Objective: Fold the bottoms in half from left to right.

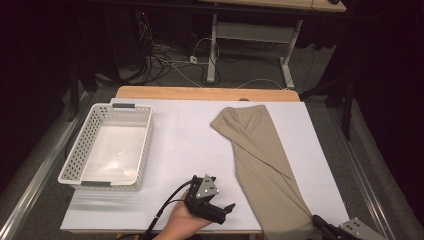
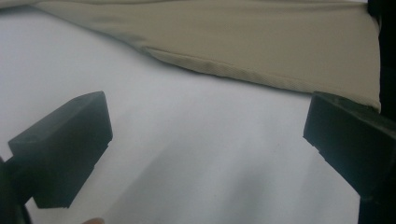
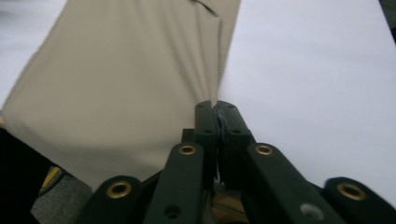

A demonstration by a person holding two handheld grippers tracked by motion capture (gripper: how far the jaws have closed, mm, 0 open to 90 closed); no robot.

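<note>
Sitting at the table's left: a white perforated basket (image 1: pixel 107 146), well apart from the cloth, nothing lying between. Stretching diagonally along the white tabletop (image 1: pixel 185 145) on the right: folded beige trousers (image 1: pixel 260 160), smooth, one seam running lengthwise. Hovering beside their near edge, jaws standing wide apart: left gripper (image 1: pixel 220 209). Pinching the trousers' near edge, jaws pressed together: right gripper (image 3: pixel 217 108).

A white basket (image 1: pixel 107 147) with small holes sat on the left of a white sheet (image 1: pixel 185 145). It had two grey handles. The sheet lay on a wooden table (image 1: pixel 200 93). Behind the table, white and black cables (image 1: pixel 170 57) lay on the grey floor by the white legs of a desk (image 1: pixel 214 47).
</note>
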